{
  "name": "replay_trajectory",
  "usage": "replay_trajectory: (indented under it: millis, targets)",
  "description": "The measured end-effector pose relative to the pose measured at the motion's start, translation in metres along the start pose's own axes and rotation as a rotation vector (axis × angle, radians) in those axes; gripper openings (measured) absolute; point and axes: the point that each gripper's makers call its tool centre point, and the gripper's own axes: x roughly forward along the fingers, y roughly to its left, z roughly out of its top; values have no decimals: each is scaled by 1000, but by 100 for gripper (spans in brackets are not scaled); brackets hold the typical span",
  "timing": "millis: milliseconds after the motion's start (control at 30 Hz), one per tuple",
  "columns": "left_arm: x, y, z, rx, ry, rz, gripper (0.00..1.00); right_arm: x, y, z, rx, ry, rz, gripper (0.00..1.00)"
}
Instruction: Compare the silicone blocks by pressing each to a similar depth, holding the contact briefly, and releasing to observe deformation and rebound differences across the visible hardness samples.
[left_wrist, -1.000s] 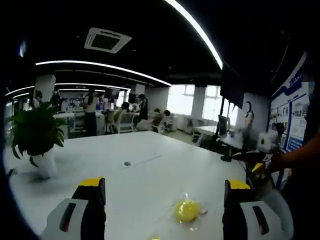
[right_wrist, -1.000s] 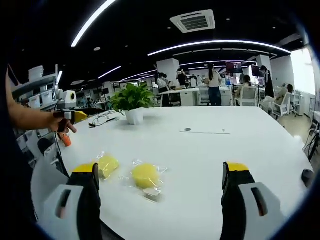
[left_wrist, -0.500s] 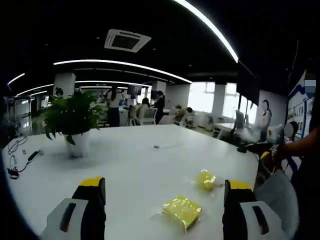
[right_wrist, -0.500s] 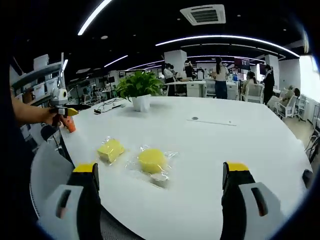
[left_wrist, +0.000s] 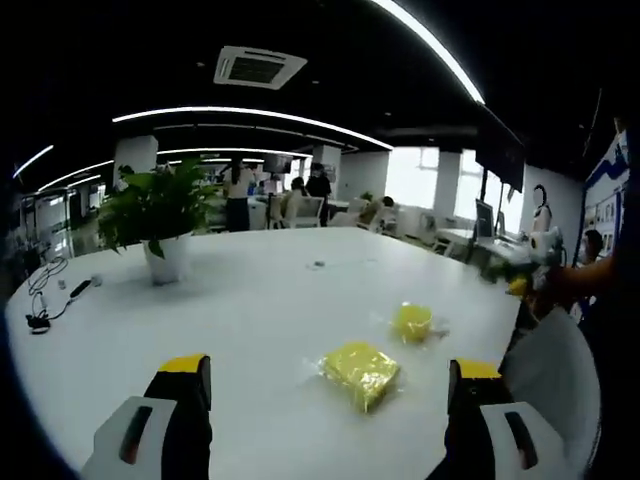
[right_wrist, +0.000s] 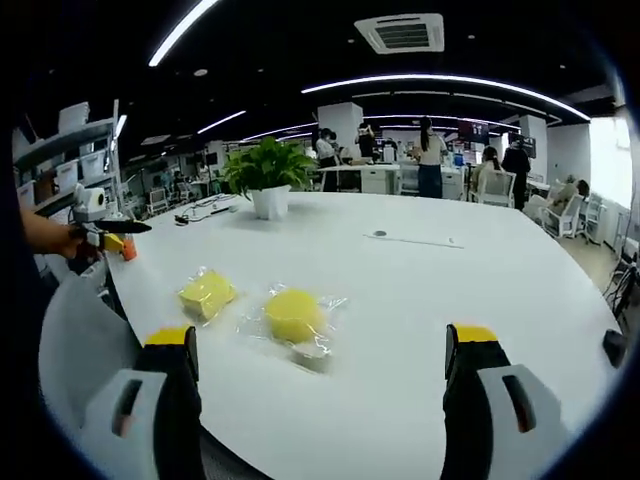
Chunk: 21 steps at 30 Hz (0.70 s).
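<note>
Since a moment ago, the left gripper view has swung so the potted green plant (left_wrist: 158, 215) sits farther right. On the white table (left_wrist: 250, 320), a square yellow silicone block (left_wrist: 360, 368) and a round yellow silicone block (left_wrist: 412, 322) lie in clear wrappers, near each other. The left gripper (left_wrist: 325, 400) and right gripper (right_wrist: 325, 395) hang with jaws spread wide, empty, above the table.

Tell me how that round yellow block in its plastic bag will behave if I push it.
The round yellow block sits flat, so it's unlikely to roll. Its loose clear bag looks slick and may slide on the smooth white table.
</note>
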Motion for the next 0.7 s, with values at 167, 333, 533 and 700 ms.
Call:
replay_trajectory:
  millis: [167, 333, 533, 700]
  targets:
    - [4, -3, 15, -50, -54, -21, 100, 0, 4, -4, 5, 13, 10, 97]
    - [12, -12, 16, -39, -38, -37, 100, 1, 5, 4, 45, -34, -2, 97]
    - [16, -26, 20, -33, -49, -56, 100, 1, 5, 13, 34, -63, -17, 97]
    - [19, -32, 18, -21, -33, -62, 100, 0, 7, 19, 23, -95, -19, 97]
